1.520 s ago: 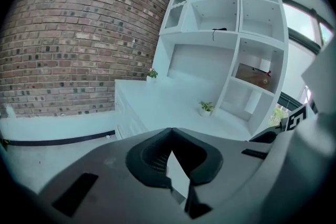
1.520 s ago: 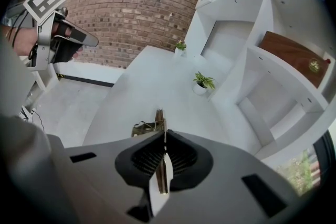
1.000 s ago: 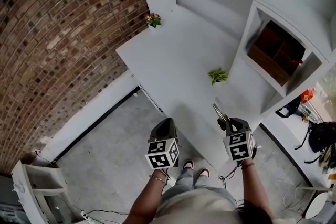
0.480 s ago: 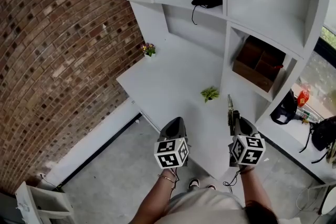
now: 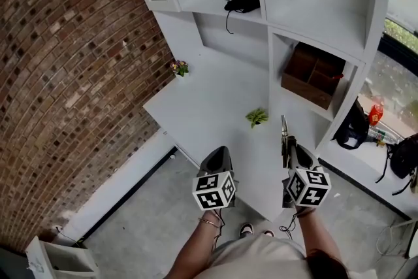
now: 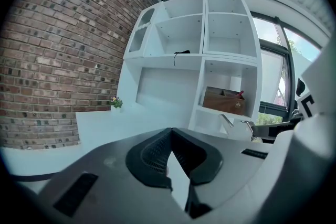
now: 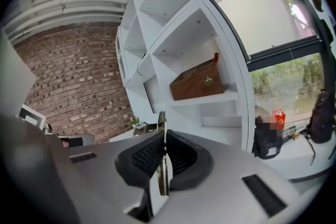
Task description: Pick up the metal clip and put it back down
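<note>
Here, seen from above my head, I hold a pair of tongs in each hand at the near edge of a white worktop [image 5: 209, 95]. My right tongs [image 5: 286, 142] are clamped on the metal clip [image 5: 283, 129]. The clip is a thin silvery strip held on edge, and it sticks out past the tips toward the white shelving [image 5: 307, 3]. In the right gripper view the clip [image 7: 163, 176] is pinched flat between the two dark pads, with no gap either side. My left tongs [image 5: 217, 153] hang just beside the right pair, off the worktop's edge. They are closed with their tips touching and nothing between them. On the worktop a small green plant [image 5: 256, 116] sits near the clip, and a tiny flowering pot [image 5: 177, 67] stands in the far corner by the brick wall [image 5: 65, 62]. A brown wooden box [image 5: 313, 75] fills one cubby, and a black pouch [image 5: 243, 0] lies on a higher shelf.
</note>
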### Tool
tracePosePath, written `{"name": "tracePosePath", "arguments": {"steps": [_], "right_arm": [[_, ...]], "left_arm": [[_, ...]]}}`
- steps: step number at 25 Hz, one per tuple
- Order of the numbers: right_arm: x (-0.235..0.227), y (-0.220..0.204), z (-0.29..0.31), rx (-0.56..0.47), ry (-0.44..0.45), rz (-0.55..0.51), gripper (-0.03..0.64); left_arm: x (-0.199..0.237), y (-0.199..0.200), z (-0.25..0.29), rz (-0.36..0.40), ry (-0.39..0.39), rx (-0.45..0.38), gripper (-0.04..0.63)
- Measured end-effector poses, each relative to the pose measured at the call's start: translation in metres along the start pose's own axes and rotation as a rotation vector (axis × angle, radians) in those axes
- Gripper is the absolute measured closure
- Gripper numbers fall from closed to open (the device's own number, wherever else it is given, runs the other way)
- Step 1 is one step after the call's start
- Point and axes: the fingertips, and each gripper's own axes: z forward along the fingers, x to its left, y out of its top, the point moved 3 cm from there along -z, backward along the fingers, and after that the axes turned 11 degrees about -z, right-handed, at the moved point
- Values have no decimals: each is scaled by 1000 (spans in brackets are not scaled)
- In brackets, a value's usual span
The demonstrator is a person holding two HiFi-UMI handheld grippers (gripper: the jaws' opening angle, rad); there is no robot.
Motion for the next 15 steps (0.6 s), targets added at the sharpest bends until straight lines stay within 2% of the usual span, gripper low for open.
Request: {"name": "tracePosePath", "arguments": {"steps": [4,15], "right_arm": [[10,-1,6,11,34,-18,606],[73,5,39,30,203,-133,606]], "left_arm": [[14,-1,-10,-15,41,-9,589],[85,6,-67,-99,254,-96,589]]}}
